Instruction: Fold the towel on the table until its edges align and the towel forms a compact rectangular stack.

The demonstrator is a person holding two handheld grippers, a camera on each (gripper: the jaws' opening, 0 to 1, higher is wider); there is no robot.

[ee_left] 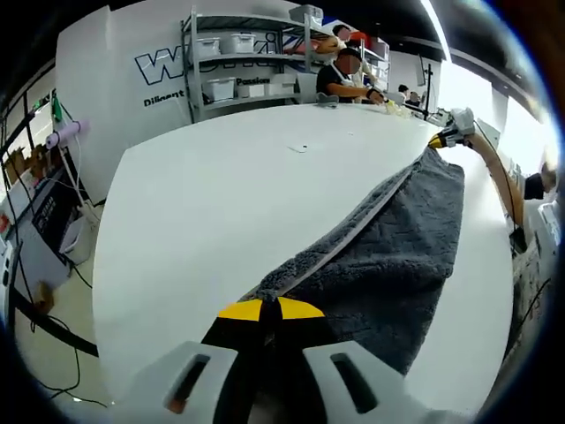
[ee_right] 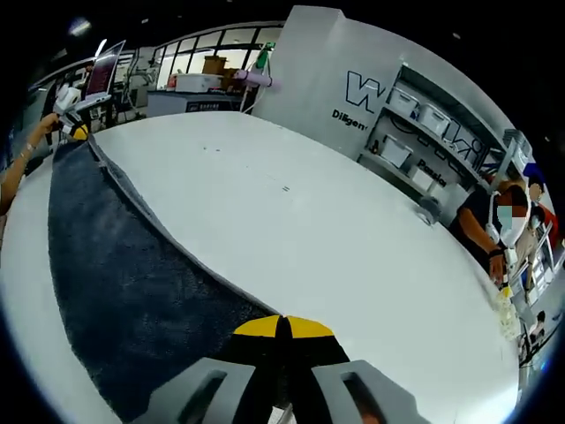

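Closest in the left gripper view, left gripper (ee_left: 270, 311) clenching one corner of the towel (ee_left: 397, 256), yellow-tipped jaws pressed together over the grey pile near the table's near edge. Stretching away from that grip, towel lying flat as a long dark grey strip along the right side of the white table (ee_left: 221, 203), paler hem band (ee_left: 353, 231) running along its inner edge. At the strip's far end, right gripper (ee_left: 448, 132) pinching the far corner, a forearm (ee_left: 496, 172) reaching in from the table's right edge behind it. Beyond the far edge of the table, a seated person (ee_left: 340, 78) leaning over it, grey shelving (ee_left: 252, 57) with white bins standing against a white wall. In the right gripper view, right gripper (ee_right: 284, 327) likewise clamping a corner of the towel (ee_right: 115, 283), jaws meeting with no gap, fabric bunching under the yellow tips near the table's near edge. Running away along the left side of the table (ee_right: 291, 230), the same grey strip lying flat, hem band (ee_right: 150, 216) tracing its inner edge. At its far corner, left gripper (ee_right: 74, 124) gripping the cloth, a hand (ee_right: 40, 131) wrapping the handle. Toward the table's right edge, a masked person (ee_right: 503, 225) bending over it, shelving (ee_right: 424, 132) rising behind against the lettered wall.
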